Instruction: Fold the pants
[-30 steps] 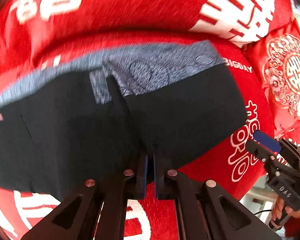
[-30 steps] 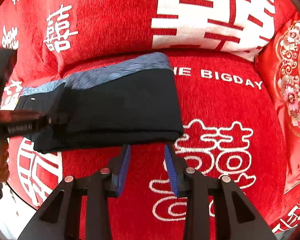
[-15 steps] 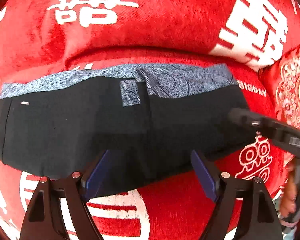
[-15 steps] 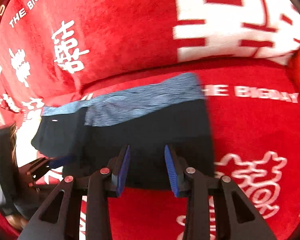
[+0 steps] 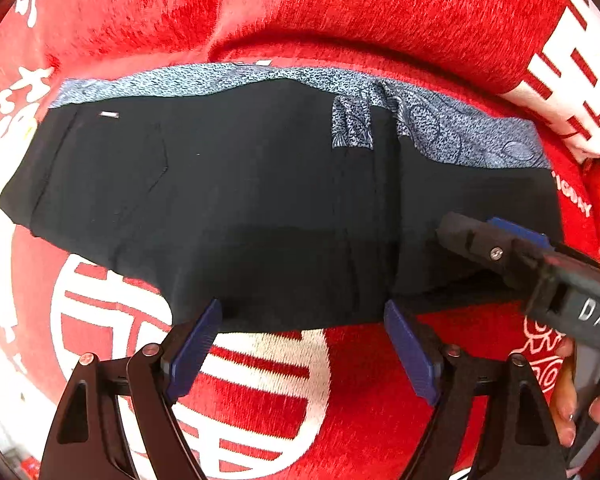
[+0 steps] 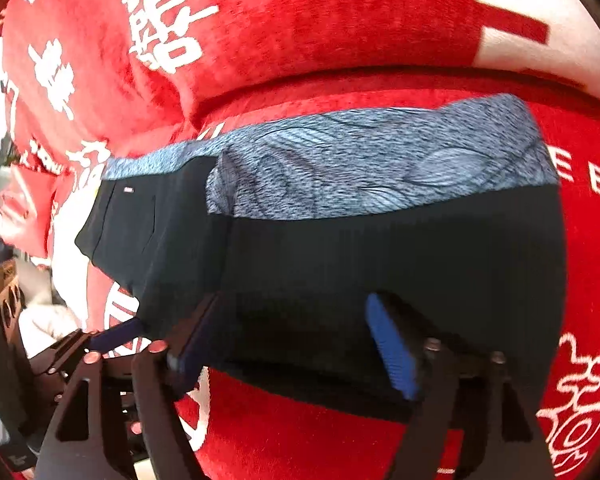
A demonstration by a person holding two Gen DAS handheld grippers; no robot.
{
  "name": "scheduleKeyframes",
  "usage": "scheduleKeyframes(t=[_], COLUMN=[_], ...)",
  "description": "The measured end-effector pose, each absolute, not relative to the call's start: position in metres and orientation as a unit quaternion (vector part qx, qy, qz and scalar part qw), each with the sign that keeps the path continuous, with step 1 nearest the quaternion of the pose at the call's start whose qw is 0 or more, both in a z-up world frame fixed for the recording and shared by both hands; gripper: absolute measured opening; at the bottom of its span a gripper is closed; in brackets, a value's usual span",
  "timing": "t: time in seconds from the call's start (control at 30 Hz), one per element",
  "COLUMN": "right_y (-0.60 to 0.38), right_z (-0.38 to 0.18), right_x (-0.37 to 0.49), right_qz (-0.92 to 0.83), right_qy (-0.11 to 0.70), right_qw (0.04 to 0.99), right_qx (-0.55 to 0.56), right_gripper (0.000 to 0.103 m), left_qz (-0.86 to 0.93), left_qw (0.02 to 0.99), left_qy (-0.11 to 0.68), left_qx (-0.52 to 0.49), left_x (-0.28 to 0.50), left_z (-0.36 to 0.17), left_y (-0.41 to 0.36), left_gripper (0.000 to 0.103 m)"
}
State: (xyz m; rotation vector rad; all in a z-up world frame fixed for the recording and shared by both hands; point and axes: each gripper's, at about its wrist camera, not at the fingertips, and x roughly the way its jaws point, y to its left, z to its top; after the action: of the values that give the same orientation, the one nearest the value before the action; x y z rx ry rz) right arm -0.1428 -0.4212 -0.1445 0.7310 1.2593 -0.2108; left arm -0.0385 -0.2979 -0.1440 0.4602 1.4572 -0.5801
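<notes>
The dark navy, near-black fabric pants (image 5: 260, 200) lie folded into a long flat band on the seat of a plush red sofa (image 5: 360, 380) printed with white characters and lettering. A strip of blue-grey patterned lining (image 6: 380, 168) runs along the band's far edge, next to the sofa's backrest, and a small pale label (image 5: 109, 114) sits near the far left corner in the left wrist view. The long axis runs left to right across the seat, parallel to the backrest; the left end is narrower and slants, the right end is squared off by a fold. The left gripper (image 5: 300, 344) stands at the near edge of the pants, its blue-padded jaws opening wide, with only the fabric's edge and bare sofa between them and no pad pressing on cloth. The right gripper (image 6: 288, 340) hovers over the right half of the pants, its jaws opening too, dark fabric beneath them but nothing pinched.
</notes>
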Motion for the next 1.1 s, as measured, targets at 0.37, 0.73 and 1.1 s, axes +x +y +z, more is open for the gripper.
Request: scheduleKeyframes(t=[0.37,0.73,1.1], right_y=[-0.421,-0.374,-0.308], right_z=[-0.136,-0.112,-0.114], right_x=[-0.149,-0.141,-0.087], right_qz=[-0.097,-0.197,-0.205], right_qy=[0.575,0.593,0.613], right_qw=[0.74,0.723,0.701], right_qx=[0.336,0.294,0.3], right_gripper=[0.078,0.079,0.08], left_qz=[-0.213,-0.239,-0.228], left_qw=[0.701,0.681,0.675], left_qy=[0.652,0.664,0.686], left_qx=[0.194,0.195,0.15], left_x=[-0.023,0.025,0.085], left_z=[-0.128,-0.144,-0.147], left_y=[-0.273,-0.224,-0.155], left_gripper=[0.084,0.084,0.084])
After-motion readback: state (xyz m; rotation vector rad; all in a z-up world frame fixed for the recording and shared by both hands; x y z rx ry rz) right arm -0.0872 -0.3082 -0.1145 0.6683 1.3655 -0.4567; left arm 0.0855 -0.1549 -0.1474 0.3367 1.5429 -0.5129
